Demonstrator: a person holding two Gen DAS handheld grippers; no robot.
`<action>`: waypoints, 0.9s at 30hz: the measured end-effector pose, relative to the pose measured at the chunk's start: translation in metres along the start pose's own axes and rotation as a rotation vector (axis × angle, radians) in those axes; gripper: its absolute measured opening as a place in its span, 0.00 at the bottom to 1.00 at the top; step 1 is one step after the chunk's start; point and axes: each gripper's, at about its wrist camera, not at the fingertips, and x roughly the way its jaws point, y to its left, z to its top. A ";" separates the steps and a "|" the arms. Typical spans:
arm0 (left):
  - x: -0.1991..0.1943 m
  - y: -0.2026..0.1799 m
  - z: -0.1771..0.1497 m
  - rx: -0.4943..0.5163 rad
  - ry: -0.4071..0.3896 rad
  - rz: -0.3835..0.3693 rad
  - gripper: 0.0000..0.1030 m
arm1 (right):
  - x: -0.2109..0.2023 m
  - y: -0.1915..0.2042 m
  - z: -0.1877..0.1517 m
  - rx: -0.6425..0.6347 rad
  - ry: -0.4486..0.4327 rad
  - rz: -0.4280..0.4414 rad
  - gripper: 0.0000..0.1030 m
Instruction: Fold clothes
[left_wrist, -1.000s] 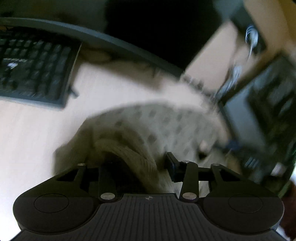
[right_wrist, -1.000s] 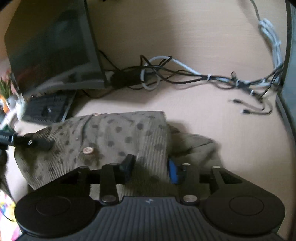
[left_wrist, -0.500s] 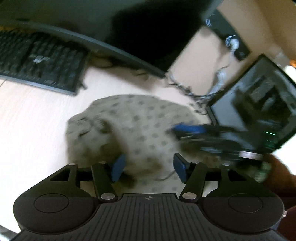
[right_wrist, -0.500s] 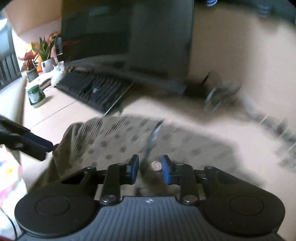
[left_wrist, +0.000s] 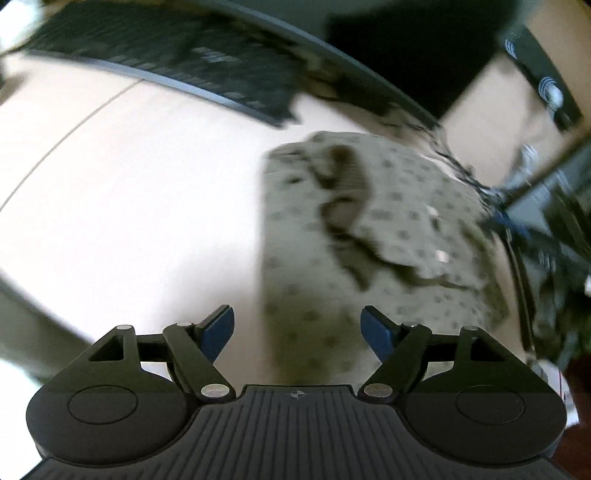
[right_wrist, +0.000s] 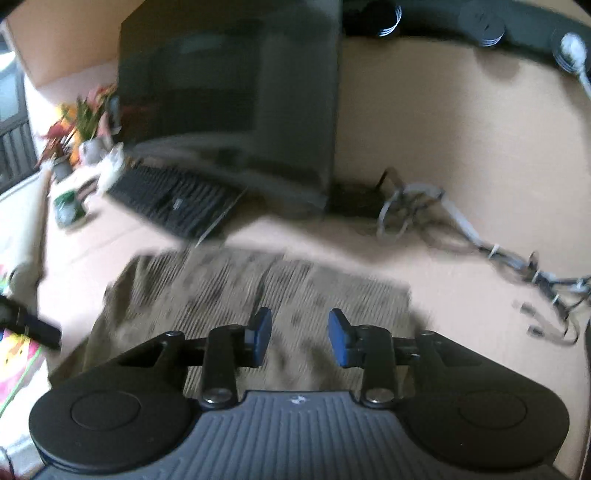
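Note:
An olive-brown dotted corduroy garment (left_wrist: 388, 236) lies folded on the light wooden desk (left_wrist: 129, 192). It also shows in the right wrist view (right_wrist: 229, 291), blurred by motion. My left gripper (left_wrist: 297, 326) is open and empty, held above the garment's near left edge. My right gripper (right_wrist: 299, 332) is open and empty, just above the garment's near side. The right gripper's blue tip shows at the garment's far right in the left wrist view (left_wrist: 506, 221). The left gripper's dark tip shows at the left edge of the right wrist view (right_wrist: 33, 326).
A black keyboard (right_wrist: 173, 201) and a dark monitor (right_wrist: 229, 92) stand behind the garment. A tangle of cables (right_wrist: 424, 218) lies at the back right. Potted plants (right_wrist: 81, 122) and a green jar (right_wrist: 68, 206) stand at the far left.
Both grippers have let go of the garment and opened. The left gripper has pulled back and to the left; the right gripper has lifted off the cloth. The garment now lies folded over.

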 end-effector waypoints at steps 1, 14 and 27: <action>-0.001 0.004 -0.002 -0.014 -0.003 0.008 0.79 | 0.007 0.004 -0.007 -0.019 0.036 0.003 0.35; -0.017 -0.013 -0.018 0.078 -0.057 0.033 0.87 | 0.037 0.086 0.011 -0.326 0.022 0.001 0.62; 0.015 -0.027 0.000 0.170 -0.075 0.083 0.87 | 0.045 0.090 0.086 -0.278 -0.081 0.038 0.10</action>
